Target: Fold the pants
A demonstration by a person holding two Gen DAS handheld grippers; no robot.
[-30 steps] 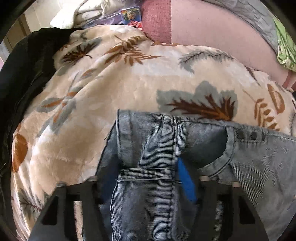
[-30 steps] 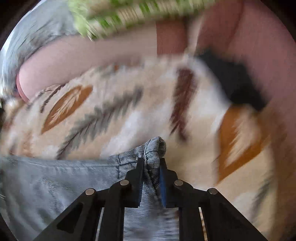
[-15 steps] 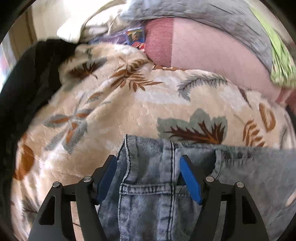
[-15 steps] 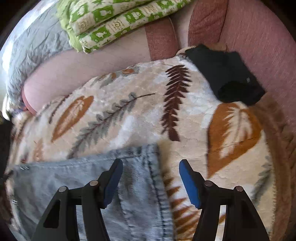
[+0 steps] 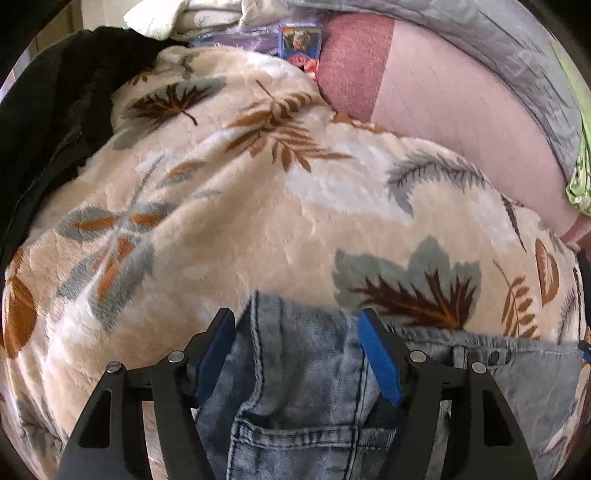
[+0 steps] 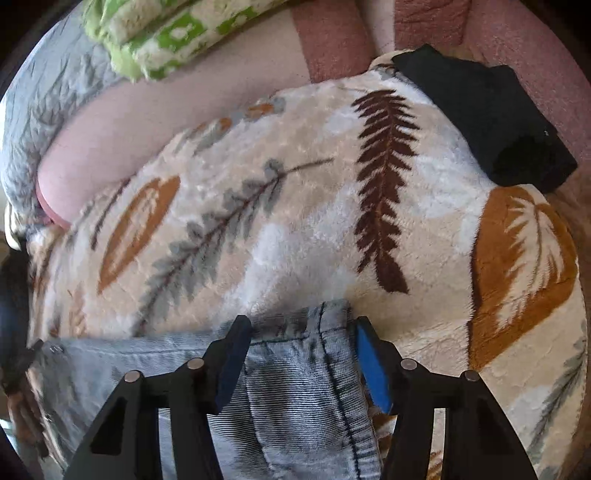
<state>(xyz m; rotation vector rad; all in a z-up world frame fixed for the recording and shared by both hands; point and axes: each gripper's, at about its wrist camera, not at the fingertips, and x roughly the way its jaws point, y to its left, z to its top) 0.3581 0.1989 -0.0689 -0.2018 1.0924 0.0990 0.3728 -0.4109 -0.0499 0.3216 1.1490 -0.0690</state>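
Light blue denim pants [image 5: 306,373] lie flat on a cream leaf-patterned blanket [image 5: 240,221]. In the left wrist view their waistband's left corner sits between the fingers of my left gripper [image 5: 295,350], which is open and holds nothing. In the right wrist view the pants [image 6: 295,387] show their right waistband corner between the fingers of my right gripper [image 6: 301,362], also open and empty, above the cloth. The waistband snaps [image 5: 491,356] lie to the right.
The blanket [image 6: 295,221] covers a pink couch [image 5: 443,110]. A black jacket [image 5: 55,110] lies at the left edge. A black folded garment [image 6: 487,118] rests at the far right. Green patterned cloth [image 6: 177,33] and a grey quilt [image 5: 498,37] hang over the backrest.
Both grippers opened and let go of the pants' waistband corners, then drew back slightly. The pants now lie flat on the blanket.
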